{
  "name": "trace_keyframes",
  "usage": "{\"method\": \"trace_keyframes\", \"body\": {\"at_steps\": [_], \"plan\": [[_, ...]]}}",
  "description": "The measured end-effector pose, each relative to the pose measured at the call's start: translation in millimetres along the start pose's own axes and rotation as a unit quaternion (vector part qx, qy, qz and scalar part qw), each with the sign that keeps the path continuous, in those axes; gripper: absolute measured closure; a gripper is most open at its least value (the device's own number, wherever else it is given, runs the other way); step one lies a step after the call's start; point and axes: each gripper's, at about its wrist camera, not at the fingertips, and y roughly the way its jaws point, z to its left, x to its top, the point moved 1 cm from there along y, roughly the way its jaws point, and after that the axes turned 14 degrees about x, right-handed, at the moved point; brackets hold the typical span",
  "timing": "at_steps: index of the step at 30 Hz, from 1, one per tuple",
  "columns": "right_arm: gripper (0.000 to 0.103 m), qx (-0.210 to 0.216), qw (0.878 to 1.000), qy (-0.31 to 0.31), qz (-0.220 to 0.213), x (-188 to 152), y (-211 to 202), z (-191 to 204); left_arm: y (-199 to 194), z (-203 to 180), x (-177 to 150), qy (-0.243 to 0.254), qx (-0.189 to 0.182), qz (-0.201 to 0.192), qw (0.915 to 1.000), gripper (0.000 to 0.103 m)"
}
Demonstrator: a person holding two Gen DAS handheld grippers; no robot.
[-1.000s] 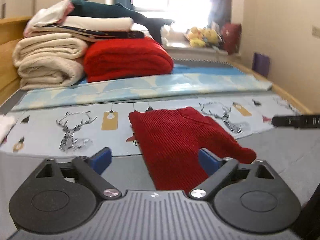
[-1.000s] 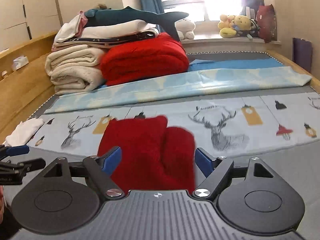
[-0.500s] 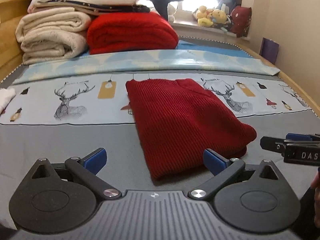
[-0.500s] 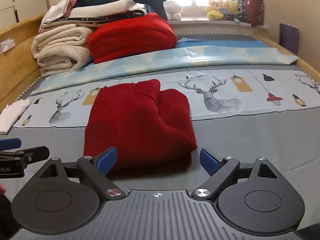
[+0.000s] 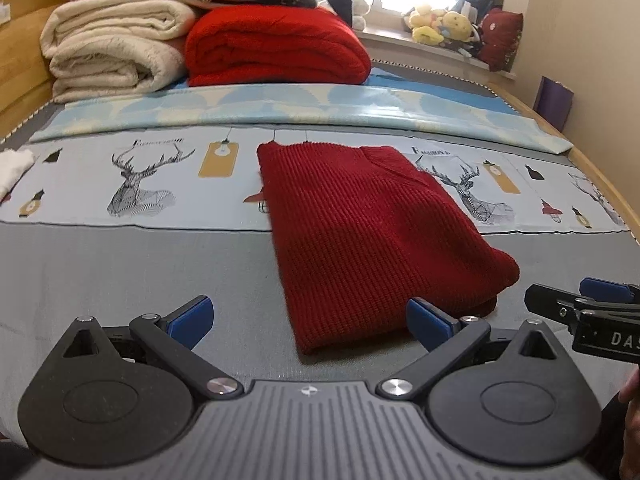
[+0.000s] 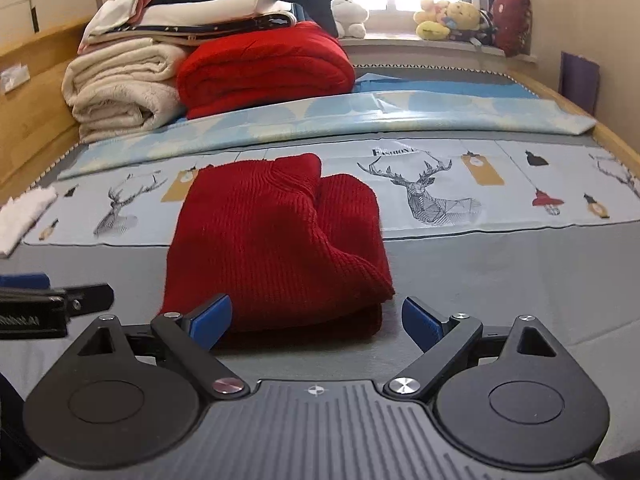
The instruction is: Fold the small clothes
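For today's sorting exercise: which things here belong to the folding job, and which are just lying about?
Job:
red sweater
left claw, open
right claw, opening, nothing gripped

Lying about:
red blanket
cream blankets
soft toys
white cloth
deer-print sheet

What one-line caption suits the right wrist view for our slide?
Open right gripper, jaws opening, facing a folded red sweater on a deer-print sheet.
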Motion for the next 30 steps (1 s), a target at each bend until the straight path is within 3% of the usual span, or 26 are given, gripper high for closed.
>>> {"method": "trace_keyframes", "body": {"at_steps": [10, 30], "plan": [[0.009, -0.001, 1.0, -0.006, 0.018, -5.0, 9.9, 0.2, 15.1, 6.8, 0.9, -0.031, -0.001, 0.032, 0.999, 0.0], [0.009, 0.003, 1.0, -0.01, 0.017, -4.2, 9.2, 0.9, 17.1, -4.9, -0.2, -0.022, -0.004, 0.032, 0.9992, 0.0]]}}
